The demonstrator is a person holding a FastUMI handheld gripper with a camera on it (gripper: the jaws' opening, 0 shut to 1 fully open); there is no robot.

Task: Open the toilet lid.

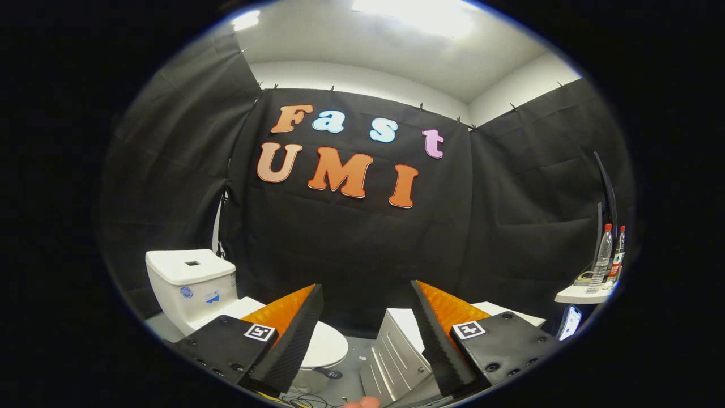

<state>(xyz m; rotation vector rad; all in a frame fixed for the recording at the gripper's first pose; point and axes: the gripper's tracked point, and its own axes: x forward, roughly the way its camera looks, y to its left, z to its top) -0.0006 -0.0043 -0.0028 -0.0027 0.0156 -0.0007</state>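
Toilet lid (325,343): white, lying flat and closed on the bowl, low down beyond your left finger, which covers its near left part.
Tank (191,286): white, upright behind the lid, with a small dark slot in its top and two blue stickers on its front.
Claw (367,334): your two fingers are spread wide apart with nothing between them; neither one touches the lid.
Fingers (291,334): each one carries a square black-and-white marker on its body; you are holding them above the floor, angled toward the booth wall.
Cabinet (396,351): a white ribbed box standing on the floor, seen through the gap between your fingers, just to the right of the toilet bowl.
Shelf (580,294): a small white surface far off to the right, by the wall.
Bottles (603,255): two clear ones with red caps standing upright on that shelf, side by side.
Cables (303,401): dark wires lying on the floor just below your fingers.
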